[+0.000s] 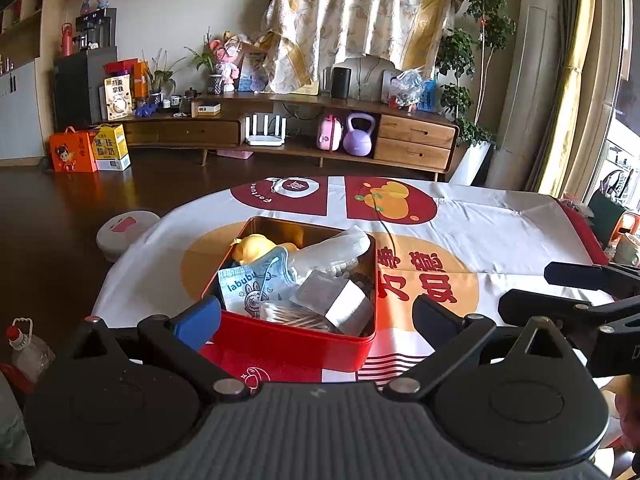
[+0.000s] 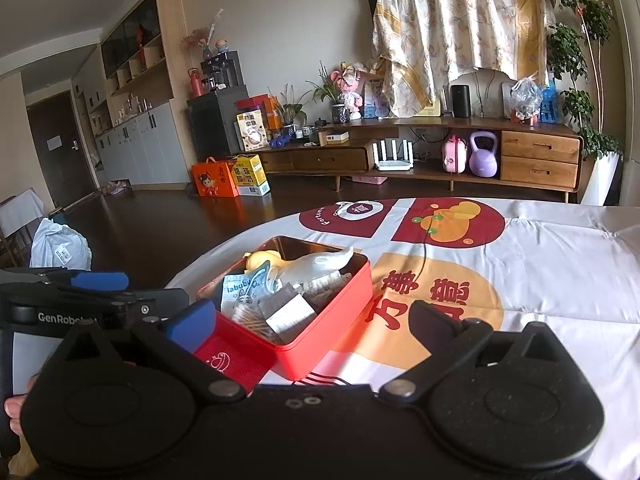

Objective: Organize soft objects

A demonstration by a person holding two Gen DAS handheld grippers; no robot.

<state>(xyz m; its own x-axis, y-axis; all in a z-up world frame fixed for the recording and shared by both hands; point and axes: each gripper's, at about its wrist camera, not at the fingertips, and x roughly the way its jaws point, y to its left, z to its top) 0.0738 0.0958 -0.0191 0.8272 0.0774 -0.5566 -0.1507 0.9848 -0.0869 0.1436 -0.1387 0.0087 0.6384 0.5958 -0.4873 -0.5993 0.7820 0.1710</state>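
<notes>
Two grippers hover over a table draped in a printed cloth, both spread wide and grasping nothing. From the left wrist view, the left gripper (image 1: 316, 312) straddles the near side of the red tin (image 1: 296, 334), which sits toward the table's left edge (image 1: 120, 276). The tin is heaped: a yellow plush (image 1: 254, 249) at the far left corner, a blue labubu pouch (image 1: 250, 286) along the left wall, a white sock (image 1: 334, 250) draped over the far right rim, and a grey packet (image 1: 332, 298) tilted at the near right. The sock looks the likeliest to slide out onto the cloth if the tin is nudged. The right gripper (image 1: 560, 288) shows at the frame's right, well apart from the tin

From the right wrist view, the right gripper (image 2: 316, 320) is released too, with the tin's (image 2: 320, 336) near corner between its fingers. The left gripper (image 2: 100, 284) lies just beside the tin's left side. Closing on the pile could, I judge, snag the pouch (image 2: 244, 288) along with the sock (image 2: 320, 262), or shove the light tin toward the table edge (image 2: 192, 268)
</notes>
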